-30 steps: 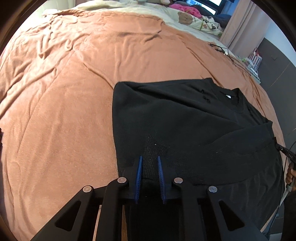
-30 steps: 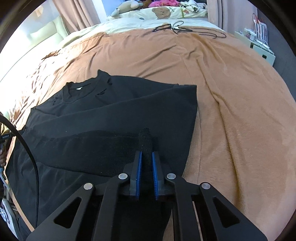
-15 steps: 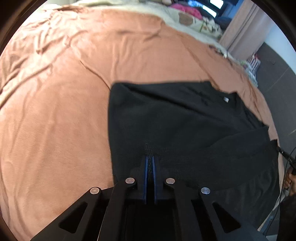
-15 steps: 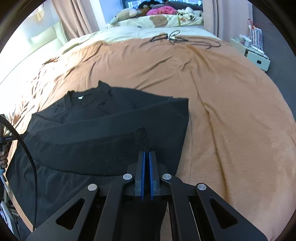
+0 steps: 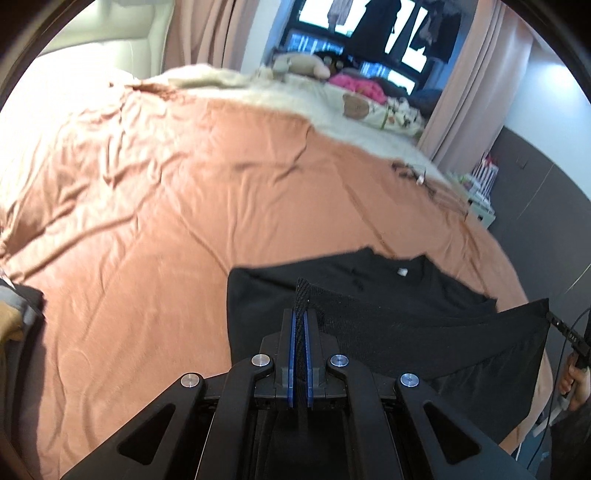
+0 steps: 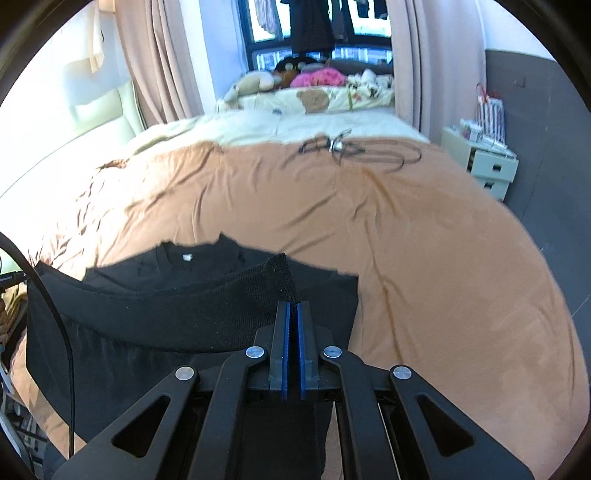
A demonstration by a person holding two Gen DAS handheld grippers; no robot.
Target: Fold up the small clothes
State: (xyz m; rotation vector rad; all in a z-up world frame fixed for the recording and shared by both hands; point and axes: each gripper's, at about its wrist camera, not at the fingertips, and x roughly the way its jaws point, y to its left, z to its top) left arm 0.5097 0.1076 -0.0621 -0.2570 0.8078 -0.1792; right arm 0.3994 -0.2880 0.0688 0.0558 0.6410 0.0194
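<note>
Both grippers, left gripper (image 5: 300, 325) and right gripper (image 6: 292, 314), are clamped on the hem corners of the black top (image 5: 388, 295), raised above the bed (image 5: 147, 221); folding looks barely begun, collar end flat.

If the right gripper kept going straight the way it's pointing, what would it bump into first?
Probably the black shirt itself: the right gripper is shut on its hem, and the rest of the shirt lies ahead on the brown bedspread. Depth is hard to judge.

Your two wrist cameras each look forward and down along their own tongs, close above the bed (image 5: 155, 221); both share the black garment (image 6: 155, 314) and the far window (image 6: 317, 33).
</note>
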